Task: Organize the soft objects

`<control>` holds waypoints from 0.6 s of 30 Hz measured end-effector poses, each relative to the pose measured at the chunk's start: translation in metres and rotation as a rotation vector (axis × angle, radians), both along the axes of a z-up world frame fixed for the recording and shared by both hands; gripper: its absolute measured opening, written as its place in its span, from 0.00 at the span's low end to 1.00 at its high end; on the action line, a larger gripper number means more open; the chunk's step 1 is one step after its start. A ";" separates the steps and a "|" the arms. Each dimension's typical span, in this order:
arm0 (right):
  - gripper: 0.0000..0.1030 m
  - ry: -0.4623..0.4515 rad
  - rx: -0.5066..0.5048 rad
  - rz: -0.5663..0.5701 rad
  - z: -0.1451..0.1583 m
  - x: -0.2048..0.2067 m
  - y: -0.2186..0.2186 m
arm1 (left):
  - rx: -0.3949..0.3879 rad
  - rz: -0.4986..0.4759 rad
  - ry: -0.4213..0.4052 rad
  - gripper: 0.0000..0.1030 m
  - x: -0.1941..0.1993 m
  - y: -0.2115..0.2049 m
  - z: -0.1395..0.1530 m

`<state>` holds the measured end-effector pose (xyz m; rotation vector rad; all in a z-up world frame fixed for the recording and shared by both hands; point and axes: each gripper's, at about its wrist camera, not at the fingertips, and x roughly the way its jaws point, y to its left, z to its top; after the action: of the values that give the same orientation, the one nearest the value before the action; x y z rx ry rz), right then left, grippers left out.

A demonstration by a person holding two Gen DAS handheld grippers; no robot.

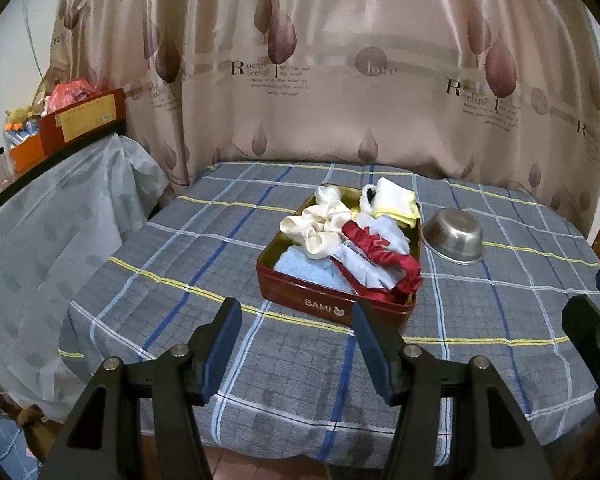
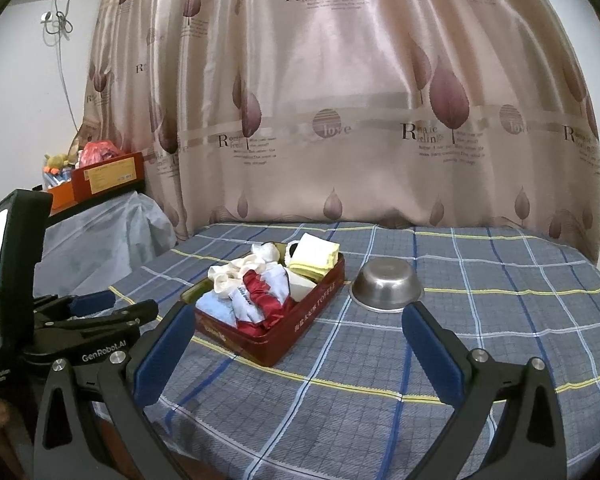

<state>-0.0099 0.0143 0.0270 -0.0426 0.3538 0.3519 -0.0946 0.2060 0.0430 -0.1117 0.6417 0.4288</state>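
Both tools are showing matte black plastic. The right gripper (image 2: 300, 336) is wearing blue finger pads (image 2: 162, 350) and silver pivot screws; the left gripper (image 1: 296, 344) is matching it and is bearing white "GenRobot.AI" lettering.

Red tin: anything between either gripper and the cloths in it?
Nothing visible. Only bare checked cloth lies between the left gripper and the red tin, and likewise ahead of the right gripper. The steel bowl sits upside down beside the tin, off both paths. Both grippers are open and empty.
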 end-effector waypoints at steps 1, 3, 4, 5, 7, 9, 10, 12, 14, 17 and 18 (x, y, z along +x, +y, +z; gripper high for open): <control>1.00 0.000 0.000 -0.001 0.000 0.000 0.000 | 0.005 0.004 -0.005 0.59 -0.001 0.000 0.001; 1.00 0.000 0.000 0.001 0.000 0.000 0.000 | 0.012 0.015 -0.008 0.64 -0.003 0.000 0.003; 1.00 -0.001 0.000 0.001 0.000 0.000 0.000 | 0.013 0.013 -0.013 0.64 -0.003 0.000 0.003; 1.00 -0.002 -0.002 0.001 -0.001 0.000 0.000 | 0.013 0.014 -0.020 0.64 -0.004 0.000 0.004; 1.00 0.000 -0.003 -0.001 0.000 0.000 0.001 | 0.017 0.015 -0.028 0.65 -0.006 0.000 0.006; 1.00 0.000 -0.007 0.003 0.000 0.000 0.001 | 0.020 0.017 -0.028 0.67 -0.006 0.000 0.006; 1.00 -0.002 -0.008 0.004 0.001 0.000 0.001 | 0.021 0.017 -0.030 0.67 -0.007 0.000 0.007; 1.00 -0.005 -0.009 0.007 0.003 -0.001 0.002 | 0.025 0.018 -0.040 0.67 -0.008 0.000 0.008; 1.00 -0.007 -0.010 0.006 0.004 -0.001 0.002 | 0.023 0.023 -0.050 0.67 -0.010 0.000 0.010; 1.00 -0.002 -0.008 0.010 0.004 -0.002 0.002 | 0.011 0.028 -0.057 0.67 -0.011 0.003 0.011; 1.00 -0.004 -0.009 0.010 0.004 -0.002 0.003 | 0.011 0.030 -0.055 0.67 -0.011 0.003 0.011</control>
<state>-0.0119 0.0169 0.0312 -0.0535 0.3508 0.3597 -0.1054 0.2090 0.0537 -0.1222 0.5842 0.4568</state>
